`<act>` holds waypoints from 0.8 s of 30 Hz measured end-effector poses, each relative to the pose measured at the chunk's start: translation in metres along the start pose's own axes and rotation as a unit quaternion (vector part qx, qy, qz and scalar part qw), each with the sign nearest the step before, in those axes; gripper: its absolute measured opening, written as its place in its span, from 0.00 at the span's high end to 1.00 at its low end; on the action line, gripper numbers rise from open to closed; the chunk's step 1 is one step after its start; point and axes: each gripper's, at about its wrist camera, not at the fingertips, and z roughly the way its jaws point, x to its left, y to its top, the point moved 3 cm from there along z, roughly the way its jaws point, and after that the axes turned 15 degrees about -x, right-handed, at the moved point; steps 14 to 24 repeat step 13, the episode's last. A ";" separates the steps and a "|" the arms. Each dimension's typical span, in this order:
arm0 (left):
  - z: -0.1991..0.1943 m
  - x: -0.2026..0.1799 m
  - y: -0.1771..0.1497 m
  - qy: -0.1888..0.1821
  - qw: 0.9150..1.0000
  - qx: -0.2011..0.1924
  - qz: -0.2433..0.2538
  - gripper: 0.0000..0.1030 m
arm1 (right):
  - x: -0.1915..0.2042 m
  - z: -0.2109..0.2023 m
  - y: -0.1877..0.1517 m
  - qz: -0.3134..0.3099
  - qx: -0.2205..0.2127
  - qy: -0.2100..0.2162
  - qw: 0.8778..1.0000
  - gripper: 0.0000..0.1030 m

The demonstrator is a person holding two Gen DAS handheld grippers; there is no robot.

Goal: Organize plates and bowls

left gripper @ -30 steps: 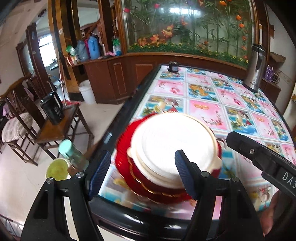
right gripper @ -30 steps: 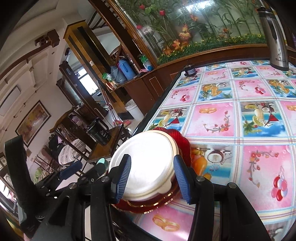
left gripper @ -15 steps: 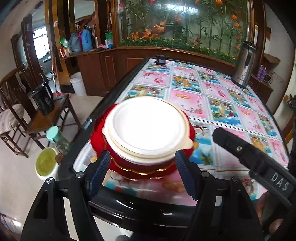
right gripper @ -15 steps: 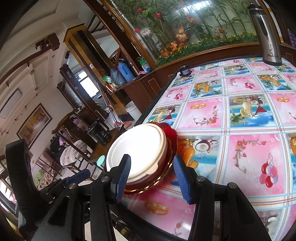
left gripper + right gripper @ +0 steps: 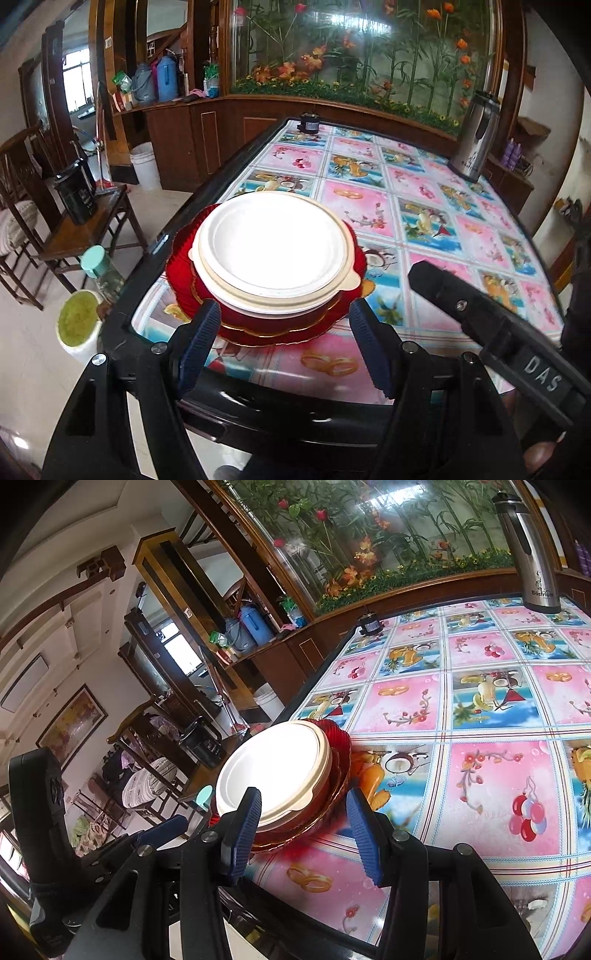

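A stack of dishes stands at the near left corner of the table: a white plate [image 5: 273,240] on a cream bowl with small handles [image 5: 345,282], on a red bowl, on a red fluted plate [image 5: 177,266]. The white plate [image 5: 271,770] and red plate [image 5: 341,744] also show in the right wrist view. My left gripper [image 5: 284,325] is open and empty, just short of the stack's near edge. My right gripper [image 5: 303,812] is open and empty, close to the stack's near right side. The right gripper's body [image 5: 498,336] shows in the left wrist view.
The table has a pink and blue picture cloth [image 5: 424,206] and a black rim [image 5: 155,280]. A steel flask [image 5: 476,136] stands at the far right, a small black object [image 5: 309,123] at the far end. Left of the table are a bottle [image 5: 99,266], a green-filled cup [image 5: 77,325] and wooden chairs [image 5: 74,225].
Both grippers have drawn back from the stack, toward the table's near edge. The stack now lies beyond the fingertips of each and has not moved.
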 end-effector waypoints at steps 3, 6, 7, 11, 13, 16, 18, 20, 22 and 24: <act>0.001 0.002 0.000 -0.017 1.000 0.004 -0.016 0.30 | 0.000 -0.001 0.001 0.001 -0.003 0.001 1.000 0.50; -0.001 0.001 0.000 -0.015 1.000 -0.005 -0.011 0.30 | 0.002 -0.002 0.003 0.002 -0.007 0.002 1.000 0.50; -0.002 0.001 0.001 -0.017 1.000 -0.008 -0.012 0.30 | 0.002 -0.003 0.003 0.002 -0.008 0.002 1.000 0.50; -0.008 0.003 0.004 -0.017 0.999 -0.029 -0.008 0.29 | 0.006 -0.002 0.005 0.004 -0.015 0.006 1.000 0.50; -0.008 0.007 0.004 -0.012 0.999 -0.029 -0.008 0.24 | 0.010 -0.002 0.005 0.002 -0.018 0.010 1.000 0.49; -0.008 0.007 0.004 -0.012 0.999 -0.029 -0.008 0.24 | 0.010 -0.002 0.005 0.002 -0.018 0.010 1.000 0.49; -0.008 0.007 0.004 -0.012 0.999 -0.029 -0.008 0.24 | 0.010 -0.002 0.005 0.002 -0.018 0.010 1.000 0.49; -0.008 0.007 0.004 -0.012 0.999 -0.029 -0.008 0.24 | 0.010 -0.002 0.005 0.002 -0.018 0.010 1.000 0.49; -0.008 0.007 0.004 -0.012 0.999 -0.029 -0.008 0.24 | 0.010 -0.002 0.005 0.002 -0.018 0.010 1.000 0.49; -0.008 0.007 0.004 -0.012 0.999 -0.029 -0.008 0.24 | 0.010 -0.002 0.005 0.002 -0.018 0.010 1.000 0.49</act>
